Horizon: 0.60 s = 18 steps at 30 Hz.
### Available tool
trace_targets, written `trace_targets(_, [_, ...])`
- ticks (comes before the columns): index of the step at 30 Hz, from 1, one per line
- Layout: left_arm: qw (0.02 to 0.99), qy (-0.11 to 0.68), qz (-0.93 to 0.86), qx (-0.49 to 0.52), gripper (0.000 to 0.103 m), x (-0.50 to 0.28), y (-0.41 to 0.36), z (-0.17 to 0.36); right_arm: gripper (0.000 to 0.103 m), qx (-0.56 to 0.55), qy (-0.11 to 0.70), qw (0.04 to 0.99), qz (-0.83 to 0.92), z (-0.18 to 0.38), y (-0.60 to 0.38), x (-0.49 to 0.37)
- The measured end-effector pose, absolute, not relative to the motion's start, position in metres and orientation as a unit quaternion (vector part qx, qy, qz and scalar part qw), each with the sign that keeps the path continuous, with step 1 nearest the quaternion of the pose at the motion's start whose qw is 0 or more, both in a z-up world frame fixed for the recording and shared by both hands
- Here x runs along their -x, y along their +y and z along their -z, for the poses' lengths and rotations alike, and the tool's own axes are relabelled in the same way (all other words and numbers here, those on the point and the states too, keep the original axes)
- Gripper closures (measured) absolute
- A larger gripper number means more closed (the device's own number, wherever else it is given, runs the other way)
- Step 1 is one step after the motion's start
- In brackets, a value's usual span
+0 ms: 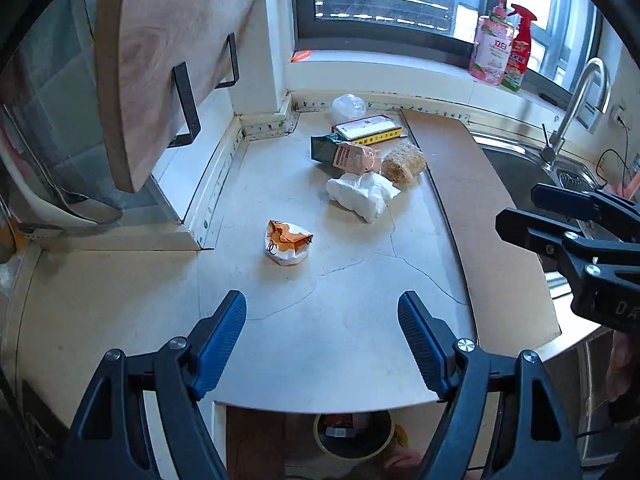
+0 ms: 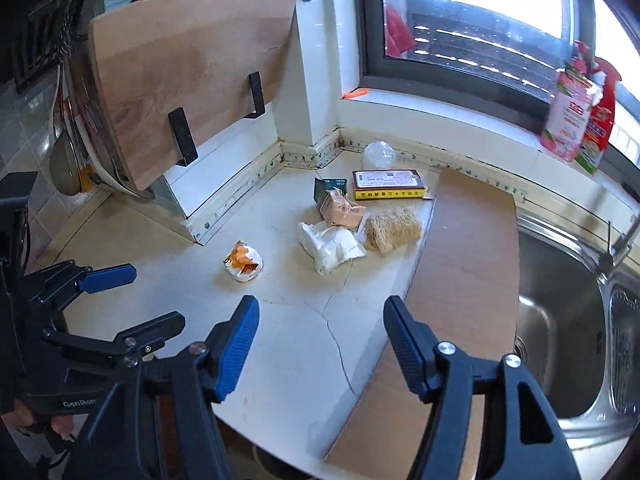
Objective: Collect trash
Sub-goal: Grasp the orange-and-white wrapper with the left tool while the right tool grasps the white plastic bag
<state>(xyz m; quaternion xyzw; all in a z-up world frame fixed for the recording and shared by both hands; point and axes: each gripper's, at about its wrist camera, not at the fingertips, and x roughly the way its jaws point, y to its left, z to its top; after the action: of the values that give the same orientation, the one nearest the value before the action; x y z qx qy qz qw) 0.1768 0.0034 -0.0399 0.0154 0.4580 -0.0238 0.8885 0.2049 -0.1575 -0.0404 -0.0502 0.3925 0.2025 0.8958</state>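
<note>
Trash lies on the white counter (image 1: 340, 320): an orange-and-white crumpled wrapper (image 1: 287, 242) (image 2: 243, 261), a white crumpled tissue (image 1: 360, 195) (image 2: 330, 245), a pink carton (image 1: 354, 156) (image 2: 340, 208), a dark green packet (image 1: 321, 148), a tan fibrous scrubber (image 1: 403, 162) (image 2: 394, 229), a yellow-edged flat box (image 1: 370, 128) (image 2: 388, 184) and a clear plastic ball (image 1: 349, 106) (image 2: 378, 155). My left gripper (image 1: 322, 312) hovers open above the near counter, empty. My right gripper (image 2: 322, 320) is open and empty too, above the counter's front edge. Each gripper shows in the other's view, the right gripper (image 1: 520, 216) at the right edge and the left gripper (image 2: 154, 298) at the left.
A wooden cutting board (image 2: 192, 80) leans in a rack at the left. A brown board (image 2: 464, 248) lies beside the steel sink (image 2: 560, 320) with its tap (image 1: 576, 108). Two bottles (image 1: 504, 48) stand on the windowsill. A round bin (image 1: 354, 434) sits below the counter's front edge.
</note>
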Motion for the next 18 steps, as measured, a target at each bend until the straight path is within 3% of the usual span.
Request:
trace_targets(9, [0.861,0.506,-0.026,0.041,0.026,-0.257,0.019,0.095,0.038,0.055,0.434,0.865,-0.247,0.088,-0.143,-0.307])
trace_targets(18, [0.835,0.538,-0.058,0.098,0.026,-0.300,0.046,0.139,0.032,0.088,0.463,0.845,-0.252,0.130,-0.111,-0.348])
